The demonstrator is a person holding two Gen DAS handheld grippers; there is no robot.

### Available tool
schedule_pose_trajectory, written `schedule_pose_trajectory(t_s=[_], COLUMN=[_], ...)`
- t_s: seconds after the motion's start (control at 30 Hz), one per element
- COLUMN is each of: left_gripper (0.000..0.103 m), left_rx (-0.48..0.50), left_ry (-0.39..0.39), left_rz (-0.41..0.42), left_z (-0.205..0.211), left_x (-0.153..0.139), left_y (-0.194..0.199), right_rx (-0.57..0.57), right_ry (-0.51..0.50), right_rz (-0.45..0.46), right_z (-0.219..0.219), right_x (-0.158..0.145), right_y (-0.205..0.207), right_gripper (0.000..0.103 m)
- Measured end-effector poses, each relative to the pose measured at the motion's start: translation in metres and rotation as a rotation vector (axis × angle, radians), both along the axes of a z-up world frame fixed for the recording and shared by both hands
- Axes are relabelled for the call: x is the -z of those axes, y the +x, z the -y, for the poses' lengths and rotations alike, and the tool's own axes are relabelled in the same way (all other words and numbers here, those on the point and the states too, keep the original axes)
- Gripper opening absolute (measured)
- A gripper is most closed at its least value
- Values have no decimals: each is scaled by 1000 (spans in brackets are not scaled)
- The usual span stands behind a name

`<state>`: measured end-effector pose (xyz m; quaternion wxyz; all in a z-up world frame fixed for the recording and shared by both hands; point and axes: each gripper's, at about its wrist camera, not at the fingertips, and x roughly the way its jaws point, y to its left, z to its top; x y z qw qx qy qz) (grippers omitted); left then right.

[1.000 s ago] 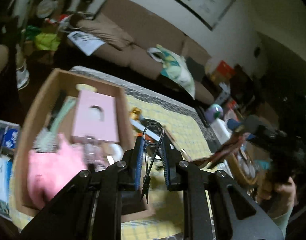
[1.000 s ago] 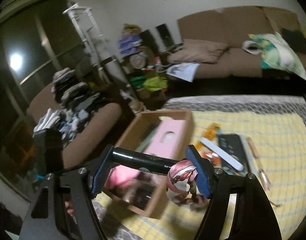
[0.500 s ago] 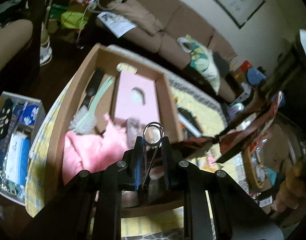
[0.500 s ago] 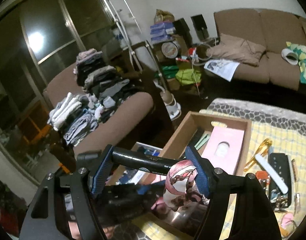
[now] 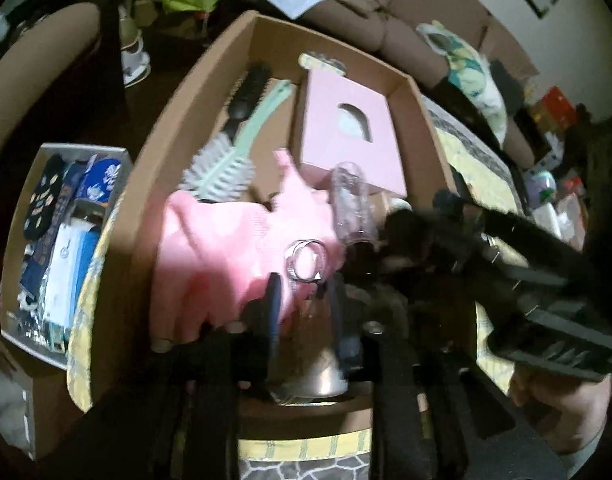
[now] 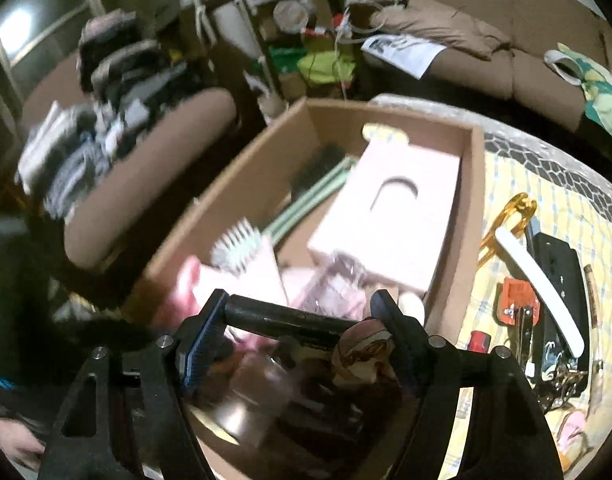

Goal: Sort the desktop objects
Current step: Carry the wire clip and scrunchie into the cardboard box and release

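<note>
Cardboard box (image 5: 193, 92) now fills both views, where a second ago it sat further off across the yellow checked surface (image 6: 546, 184); both grippers have swung in over it. Left gripper (image 5: 306, 300) stays closed on the small metal snips (image 5: 306, 266), whose loop handle shows between the fingers above the pink cloth (image 5: 217, 252), inside the box walls. Right gripper (image 6: 301, 320) is clamped, fairly wide, on a black pen (image 6: 285, 318) lying crosswise, with a printed packet (image 6: 362, 354) pinched at one end, hanging over the box's near corner. Already inside: pink carton (image 6: 390, 208), green brush (image 5: 225, 168), black hairbrush (image 5: 245, 96). Judged: carry finished, release next. Nail file (image 6: 542, 288), orange clip (image 6: 514, 216) and black case (image 6: 558, 264) still wait on the surface.
</note>
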<state>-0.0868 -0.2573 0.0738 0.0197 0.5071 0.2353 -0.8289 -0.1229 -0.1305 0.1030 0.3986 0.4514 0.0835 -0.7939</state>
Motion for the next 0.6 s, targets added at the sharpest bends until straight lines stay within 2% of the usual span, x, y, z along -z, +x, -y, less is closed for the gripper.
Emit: schedule_pose_trajectory(t_s=[0.13,0.2,0.27,0.33,0.43,0.57,0.6], left_gripper=[40,41,45,47,48,51,51], left_rx=[-33,-56,-72,-86,-95,-86,-81], left_ry=[18,25,51,66,76,81,80], left_rz=[-14,-25,-43,-60,-77,-95,-96], left_z=[10,16,22,26,28,25,23], left_x=[-4,-7,-12,-17,-24,-30,-32], left_y=[8,12,15,15,15,17,17], right_rx=[-16,-21,-26,-16,-7,30,35], right_ry=[-5,5,-7,-30,-41,-76,-77], right_rz=[9,20,95,177,194,277,273], right_z=[-5,-7,-9,-14,-18,-29,-30], right_x=[4,2,3,2,-7,-18,-23], right_y=[3,4,1,-2,-1,-3,-2], right_gripper=[76,78,88,89,89,91,91])
